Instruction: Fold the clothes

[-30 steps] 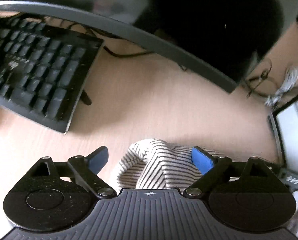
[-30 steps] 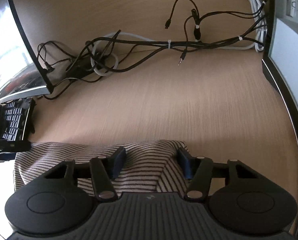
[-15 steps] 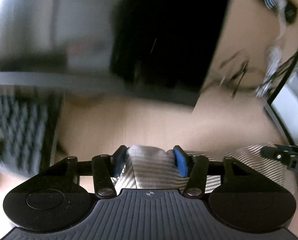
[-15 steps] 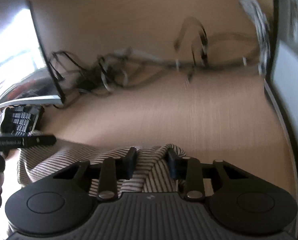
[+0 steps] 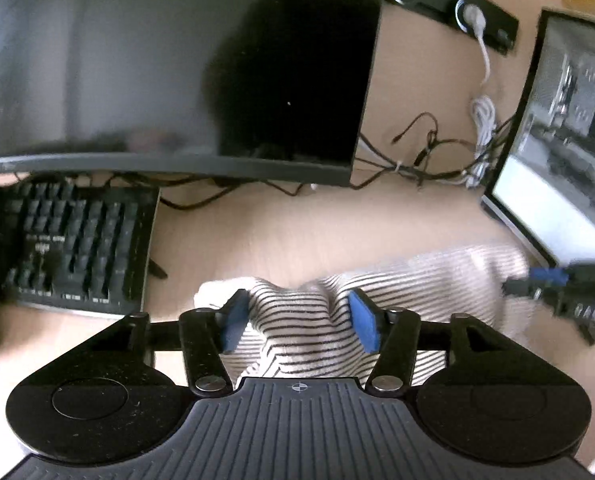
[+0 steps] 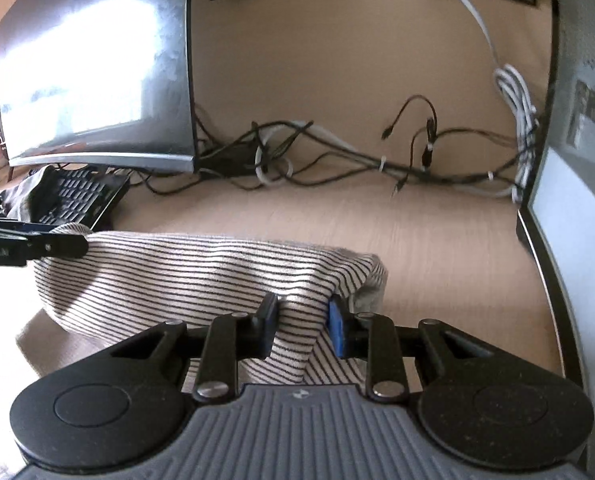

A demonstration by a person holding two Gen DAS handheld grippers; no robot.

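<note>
A white garment with thin black stripes (image 5: 297,320) hangs stretched between my two grippers above the wooden desk (image 5: 297,232). My left gripper (image 5: 299,318) is shut on the garment's left end, cloth bunched between its blue pads. My right gripper (image 6: 302,322) is shut on the right end of the garment (image 6: 201,276). In the right wrist view the left gripper (image 6: 37,246) shows at the far left, holding the cloth's other end. In the left wrist view the right gripper (image 5: 557,286) shows at the right edge. The cloth's lower part is hidden under the gripper bodies.
A black keyboard (image 5: 69,240) lies at left under a dark monitor (image 5: 169,68). A second, lit screen (image 5: 565,152) stands at right. Tangled cables (image 6: 357,156) and a white cord (image 6: 517,100) lie along the back of the desk.
Both grippers closed on the striped garment's ends and lifted it off the desk. The cloth is now stretched between them and the views look from higher up.
</note>
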